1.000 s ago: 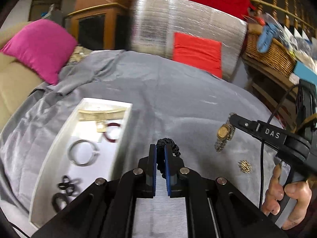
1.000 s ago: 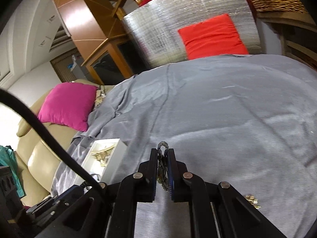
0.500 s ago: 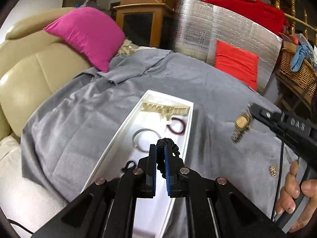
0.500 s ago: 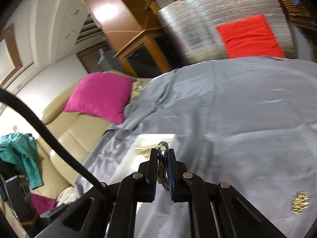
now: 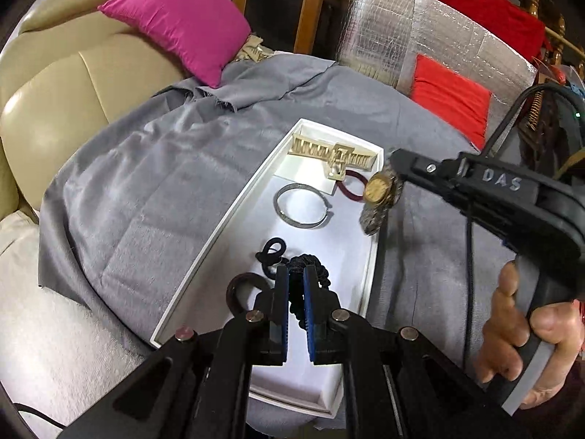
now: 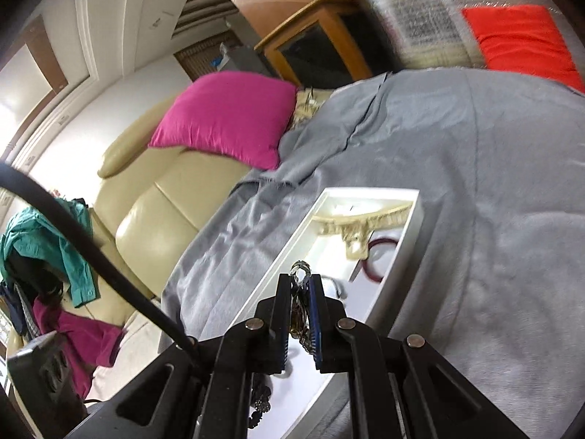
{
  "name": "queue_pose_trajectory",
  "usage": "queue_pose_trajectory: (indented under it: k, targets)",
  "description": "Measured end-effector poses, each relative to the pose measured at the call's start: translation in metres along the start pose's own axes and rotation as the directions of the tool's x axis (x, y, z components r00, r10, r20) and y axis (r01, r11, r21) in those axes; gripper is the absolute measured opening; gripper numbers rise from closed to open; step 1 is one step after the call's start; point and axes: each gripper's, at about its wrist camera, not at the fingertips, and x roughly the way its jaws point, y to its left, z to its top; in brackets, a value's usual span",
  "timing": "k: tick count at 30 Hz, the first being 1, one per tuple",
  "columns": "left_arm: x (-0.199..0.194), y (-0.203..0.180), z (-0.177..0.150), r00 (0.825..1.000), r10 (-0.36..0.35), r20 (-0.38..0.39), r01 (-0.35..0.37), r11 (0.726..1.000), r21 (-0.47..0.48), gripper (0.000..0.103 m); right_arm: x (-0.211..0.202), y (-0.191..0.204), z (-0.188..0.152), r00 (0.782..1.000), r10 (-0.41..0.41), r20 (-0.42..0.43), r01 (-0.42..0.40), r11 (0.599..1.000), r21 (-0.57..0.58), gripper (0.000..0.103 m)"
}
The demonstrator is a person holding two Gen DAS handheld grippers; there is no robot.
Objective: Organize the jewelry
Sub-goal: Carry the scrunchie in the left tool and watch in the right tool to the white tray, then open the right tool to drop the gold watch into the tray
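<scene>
Jewelry tray: white tray (image 5: 226, 226) on the grey cloth (image 5: 146, 183), long and narrow.
In the tray: gold necklace (image 5: 334, 153) at the far end, dark red bangle (image 5: 351, 188) and silver bangle (image 5: 301, 206) behind it, black hair ties (image 5: 270, 252) nearer.
Left hand-held gripper (image 5: 295, 285): above the tray's near half, closed on a black braided band (image 5: 309, 269).
Right hand-held gripper (image 6: 300, 292): at the tray's right rim, clamped on a gold watch (image 5: 378, 190) that hangs from its tip.
Writing: "DAS" on the right hand-held gripper's side.
Beyond the tray: pink cushion (image 5: 179, 18) on a beige sofa (image 5: 55, 84).
</scene>
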Motion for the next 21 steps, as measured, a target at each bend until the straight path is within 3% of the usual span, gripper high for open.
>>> queue_pose_trajectory:
  k: [13,21]
  targets:
    - [0.016,0.004,-0.005,0.997,0.036,-0.064,-0.034,0.999,0.027,0.008,0.045,-0.005,-0.014,0.991,-0.056,-0.125,0.054,0.998,-0.019,0.011]
    - [0.028,0.001,-0.01,0.992,0.009,-0.123,-0.005,0.999,0.032,0.008,0.047,0.001,-0.012,0.985,-0.134,-0.105,0.125,0.988,-0.085,0.015]
